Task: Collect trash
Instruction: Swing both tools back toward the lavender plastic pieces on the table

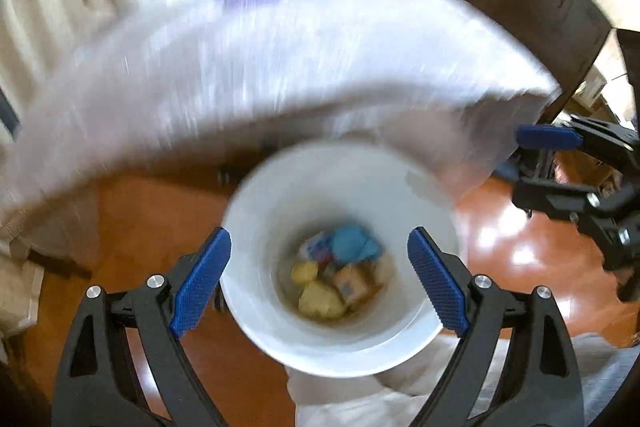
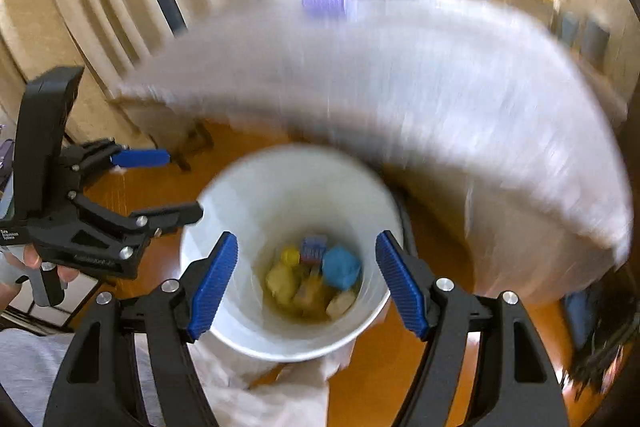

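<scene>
Both grippers, left gripper (image 1: 319,281) & right gripper (image 2: 307,281), open & empty, directly above bucket (image 1: 280,331) on floor; trash (image 1: 340,275) inside.

glossy wood floor (image 1: 500,227), seemingly plastic bucket (image 1: 280,187)

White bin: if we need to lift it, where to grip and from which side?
Grip the white bin by its rim, coming from above. It stands upright on the wooden floor, mouth open upward; the wall looks thin enough for one pad inside, one outside. The near rim is closest to both open grippers, left and right. The trash lies deep, clear of the rim.
</scene>
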`<state>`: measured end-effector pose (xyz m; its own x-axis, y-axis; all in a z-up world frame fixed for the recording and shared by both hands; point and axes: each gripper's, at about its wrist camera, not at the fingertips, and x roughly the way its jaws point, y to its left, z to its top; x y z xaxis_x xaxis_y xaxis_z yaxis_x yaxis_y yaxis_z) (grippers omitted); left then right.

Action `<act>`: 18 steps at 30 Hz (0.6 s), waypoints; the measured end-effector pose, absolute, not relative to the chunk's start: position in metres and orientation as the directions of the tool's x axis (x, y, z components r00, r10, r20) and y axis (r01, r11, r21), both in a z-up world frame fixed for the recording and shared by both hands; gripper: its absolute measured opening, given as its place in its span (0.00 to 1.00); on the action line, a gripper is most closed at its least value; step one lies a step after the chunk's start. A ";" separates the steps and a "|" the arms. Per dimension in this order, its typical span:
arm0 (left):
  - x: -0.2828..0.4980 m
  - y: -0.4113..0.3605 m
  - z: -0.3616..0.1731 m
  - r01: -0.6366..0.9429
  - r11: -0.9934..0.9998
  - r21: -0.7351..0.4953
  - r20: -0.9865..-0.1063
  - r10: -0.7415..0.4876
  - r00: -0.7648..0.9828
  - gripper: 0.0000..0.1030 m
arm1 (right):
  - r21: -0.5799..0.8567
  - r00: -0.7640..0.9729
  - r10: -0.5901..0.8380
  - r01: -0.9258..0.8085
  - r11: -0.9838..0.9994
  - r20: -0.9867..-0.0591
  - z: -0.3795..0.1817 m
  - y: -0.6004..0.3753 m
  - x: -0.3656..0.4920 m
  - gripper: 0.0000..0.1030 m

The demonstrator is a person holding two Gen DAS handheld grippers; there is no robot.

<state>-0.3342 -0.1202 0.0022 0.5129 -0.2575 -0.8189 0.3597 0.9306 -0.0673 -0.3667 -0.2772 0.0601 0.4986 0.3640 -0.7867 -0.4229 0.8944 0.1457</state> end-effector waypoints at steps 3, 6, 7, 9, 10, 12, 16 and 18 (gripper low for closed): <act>-0.329 -0.123 0.045 0.375 0.927 -0.016 -0.739 -0.264 0.620 0.95 | 0.122 0.577 0.368 -0.419 0.900 -0.729 0.093 -0.286 -0.347 0.81; -0.304 -0.124 0.065 0.336 0.941 0.027 -0.698 -0.223 0.680 0.96 | 0.097 0.628 0.344 -0.393 0.914 -0.698 0.112 -0.291 -0.312 0.81; -0.293 -0.122 0.068 0.322 0.946 0.030 -0.698 -0.211 0.684 0.96 | 0.092 0.637 0.345 -0.395 0.914 -0.690 0.116 -0.291 -0.298 0.81; -0.267 -0.119 0.071 0.294 0.956 0.013 -0.703 -0.200 0.682 0.96 | 0.088 0.642 0.350 -0.403 0.911 -0.683 0.122 -0.286 -0.271 0.81; -0.252 -0.118 0.070 0.289 0.957 -0.004 -0.710 -0.206 0.673 0.96 | 0.091 0.637 0.358 -0.412 0.906 -0.682 0.123 -0.283 -0.258 0.81; -0.230 -0.116 0.068 0.269 0.963 -0.018 -0.726 -0.198 0.659 0.96 | 0.090 0.631 0.362 -0.420 0.903 -0.685 0.124 -0.277 -0.228 0.81; -0.183 -0.117 0.058 0.253 0.967 -0.029 -0.742 -0.190 0.643 0.96 | 0.117 0.581 0.394 -0.456 0.882 -0.712 0.123 -0.255 -0.170 0.82; -0.171 -0.120 0.051 0.254 0.967 0.000 -0.747 -0.169 0.642 0.96 | 0.114 0.555 0.398 -0.475 0.873 -0.730 0.119 -0.243 -0.142 0.81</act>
